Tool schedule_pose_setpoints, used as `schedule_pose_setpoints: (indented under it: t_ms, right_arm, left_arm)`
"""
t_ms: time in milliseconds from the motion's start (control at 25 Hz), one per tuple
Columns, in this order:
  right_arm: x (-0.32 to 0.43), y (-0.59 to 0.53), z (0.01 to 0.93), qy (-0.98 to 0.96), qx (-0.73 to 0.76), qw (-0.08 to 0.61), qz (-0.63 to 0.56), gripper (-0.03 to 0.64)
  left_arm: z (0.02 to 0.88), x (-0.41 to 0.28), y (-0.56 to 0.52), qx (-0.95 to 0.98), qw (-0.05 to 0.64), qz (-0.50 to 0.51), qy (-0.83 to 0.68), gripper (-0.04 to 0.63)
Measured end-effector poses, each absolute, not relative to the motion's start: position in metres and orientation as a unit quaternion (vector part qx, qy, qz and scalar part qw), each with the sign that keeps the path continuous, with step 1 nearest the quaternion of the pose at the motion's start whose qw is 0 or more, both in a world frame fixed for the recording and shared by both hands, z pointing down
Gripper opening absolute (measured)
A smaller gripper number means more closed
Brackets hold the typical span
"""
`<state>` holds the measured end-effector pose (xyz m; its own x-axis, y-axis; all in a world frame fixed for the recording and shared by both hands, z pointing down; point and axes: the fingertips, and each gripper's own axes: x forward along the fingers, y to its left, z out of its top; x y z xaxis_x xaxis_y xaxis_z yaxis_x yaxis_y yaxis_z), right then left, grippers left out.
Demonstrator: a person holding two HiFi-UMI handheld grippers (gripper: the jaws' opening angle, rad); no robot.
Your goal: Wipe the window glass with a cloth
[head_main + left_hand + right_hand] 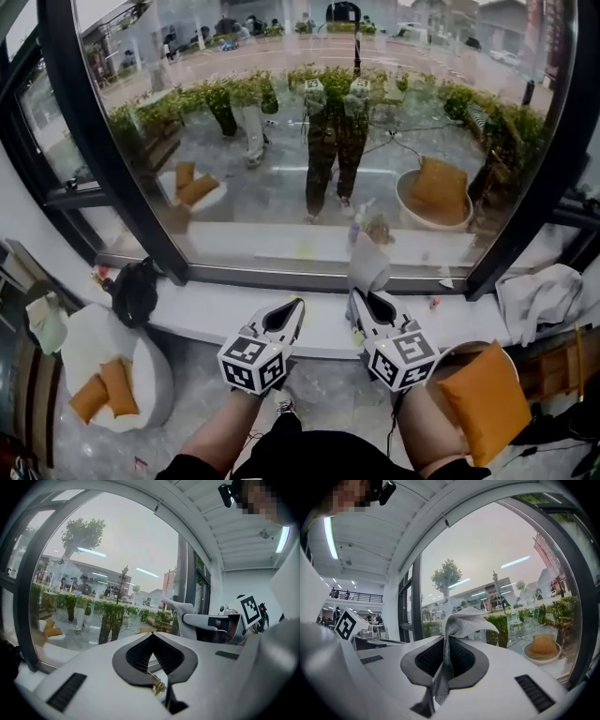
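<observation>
The window glass (pixel 309 112) fills the upper head view inside a black frame (pixel 103 141). My right gripper (pixel 354 295) is shut on a grey cloth (pixel 367 267), which sticks up past the jaw tips just in front of the pane's lower edge. In the right gripper view the cloth (pixel 464 620) is pinched between the pads and fans out toward the glass (pixel 501 573). Beside it to the left, my left gripper (pixel 298 302) is shut with nothing in it. Its tips (pixel 152 634) meet in the left gripper view, where the right gripper (pixel 187 619) and the cloth (pixel 176 605) also show.
A white sill (pixel 216 314) runs under the window. On its left end lies a black bag (pixel 136 291); a white cloth (pixel 539 295) is heaped at the right. Below stand a white round chair (pixel 150 375) with orange cushions and an orange-cushioned seat (pixel 483 398).
</observation>
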<state>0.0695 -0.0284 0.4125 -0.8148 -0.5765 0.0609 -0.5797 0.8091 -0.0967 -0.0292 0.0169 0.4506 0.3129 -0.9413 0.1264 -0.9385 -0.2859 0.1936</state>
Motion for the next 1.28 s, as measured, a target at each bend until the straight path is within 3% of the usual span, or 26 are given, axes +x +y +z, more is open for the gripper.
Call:
schedule_pose_setpoints:
  t_ms: [680,1280]
  right_arm:
    - [-0.082,-0.138,0.389,-0.939,0.342,0.018,0.007,0.040]
    - [-0.165,-0.204,0.374,-0.937,0.348,0.016,-0.005,0.040]
  left_arm:
    - [0.439,-0.171,-0.091,0.823,0.104,-0.009,-0.558,-0.002]
    - [0.434,-0.229,-0.124,0.811,0.105,-0.023,-0.575,-0.002]
